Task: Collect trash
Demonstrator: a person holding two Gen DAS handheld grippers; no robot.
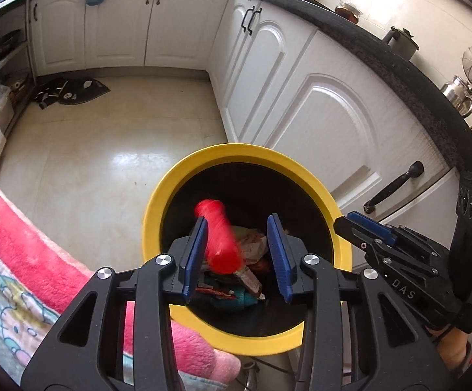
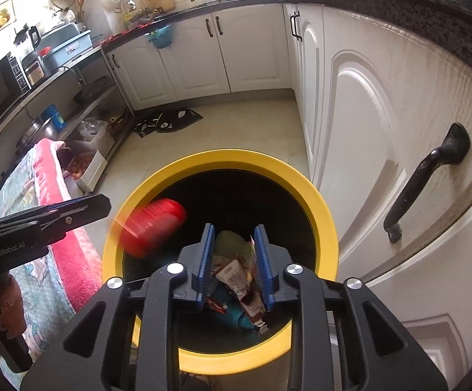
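We hold both grippers side by side over the mouth of the yellow-rimmed bin, each pointing steeply down into it.

Our left gripper has its blue pads parted. A red object, motion-blurred, lies just beyond the left pad and overlaps it in this view; we cannot tell whether it touches that pad, but the right pad stands well clear, so nothing is clamped. In the right wrist view the same red object appears blurred inside the bin's near-left wall, below and beyond the left gripper's fingers, with a gap between them. We judge it released and dropping. Its long axis runs roughly along the fingers' pointing line, slanting downward into the bin.

Our right gripper also has its pads apart. A crumpled wrapper shows between them, but whether it hangs there or lies deeper on the trash pile, we cannot tell; the pads do not visibly press it.

The trash lies straight ahead of and below both sets of fingers, inside the black liner. The left hand is nearer the red object. Both loads seem delivered, so the coming move is probably a lift straight back, clear of the rim.
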